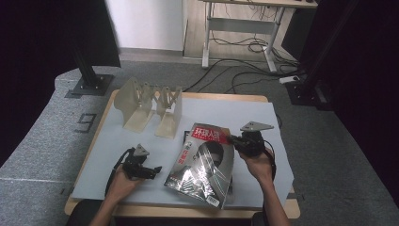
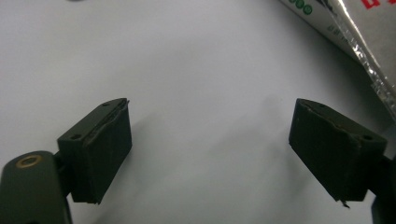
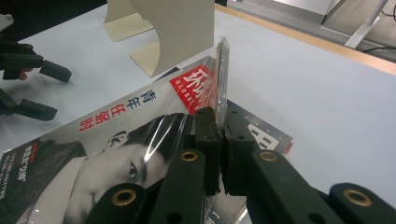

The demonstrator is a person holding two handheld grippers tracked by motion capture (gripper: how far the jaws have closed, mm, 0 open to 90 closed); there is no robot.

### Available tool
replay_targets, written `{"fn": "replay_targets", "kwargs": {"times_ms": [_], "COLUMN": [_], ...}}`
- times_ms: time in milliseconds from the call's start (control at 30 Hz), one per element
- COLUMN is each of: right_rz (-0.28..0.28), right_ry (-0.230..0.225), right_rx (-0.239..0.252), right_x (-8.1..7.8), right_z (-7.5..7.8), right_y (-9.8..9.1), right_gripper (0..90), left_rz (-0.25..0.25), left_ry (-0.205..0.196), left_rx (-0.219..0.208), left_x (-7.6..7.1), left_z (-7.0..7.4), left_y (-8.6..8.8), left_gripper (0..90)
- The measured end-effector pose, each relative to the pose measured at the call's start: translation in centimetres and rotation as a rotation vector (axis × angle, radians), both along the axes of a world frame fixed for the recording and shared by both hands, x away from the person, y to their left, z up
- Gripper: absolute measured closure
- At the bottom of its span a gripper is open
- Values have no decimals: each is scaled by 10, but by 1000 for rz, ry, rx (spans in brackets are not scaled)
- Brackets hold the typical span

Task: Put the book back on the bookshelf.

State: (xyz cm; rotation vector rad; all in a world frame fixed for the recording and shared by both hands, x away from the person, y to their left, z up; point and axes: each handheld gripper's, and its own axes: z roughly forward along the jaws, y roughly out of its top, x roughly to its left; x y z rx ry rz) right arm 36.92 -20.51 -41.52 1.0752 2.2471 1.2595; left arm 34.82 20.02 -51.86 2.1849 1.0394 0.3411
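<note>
The right hand-held gripper (image 3: 218,135) is clamped fully shut on the upper edge of the magazine (image 1: 203,162), near the red title block. That edge is lifted off the worktop (image 1: 244,115), while the lower edge appears to rest on the white covering. A second, darker publication (image 3: 261,135) lies directly beneath the lifted corner.

The left hand-held gripper (image 2: 210,140) is over bare white surface just left of the magazine. Its jaws stand wide apart with nothing between them; the magazine's edge is visible at the upper right of the left gripper view.

Step in hand, as judged: raising the top magazine by one edge, probably for transfer to the beige file rack (image 1: 150,106) at the rear left of the worktop.

Next move calls for:
- Maintained clamp pressure on the right; the plastic wrap is glossy and may slip.
- Support from the left hand-held gripper on the free left edge to stop the magazine sagging.
- Upright orientation before entry into a rack slot
</note>
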Motion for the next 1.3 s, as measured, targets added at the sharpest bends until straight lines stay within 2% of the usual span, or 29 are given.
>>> {"fn": "replay_targets", "kwargs": {"times_ms": [233, 333, 500, 533, 700, 900, 933, 1167, 1300], "right_rz": [20, 25, 36, 39, 49, 60, 64, 76, 82], "right_ry": [-30, -39, -60, -65, -76, -92, -97, -116, -126], "right_rx": [4, 6, -11, -11, -6, -4, 0, 19, 22], "right_x": [-4, -5, -9, -10, -12, -15, -17, -24, -26], "right_z": [11, 14, 23, 25, 31, 37, 39, 46, 49], "right_y": [4, 5, 8, 9, 11, 13, 14, 13, 13], "right_gripper": [858, 858, 858, 858, 858, 858, 858, 857, 857], "left_rz": [-6, -7, -6, -10, -36, -71, -89, -127, -131], "left_ry": [2, 1, 8, 8, 10, 1, -1, -7, -16], "left_rx": [-48, -52, -83, -100, -134, -148, -151, -163, -161], "left_x": [0, 1, 3, 5, 9, 13, 16, 23, 27], "left_z": [8, 10, 16, 20, 32, 45, 50, 62, 68], "left_y": [3, 2, 3, 3, 0, -6, -9, -17, -22], "left_gripper": [146, 149, 164, 165, 167, 177, 192, 230, 250]}}
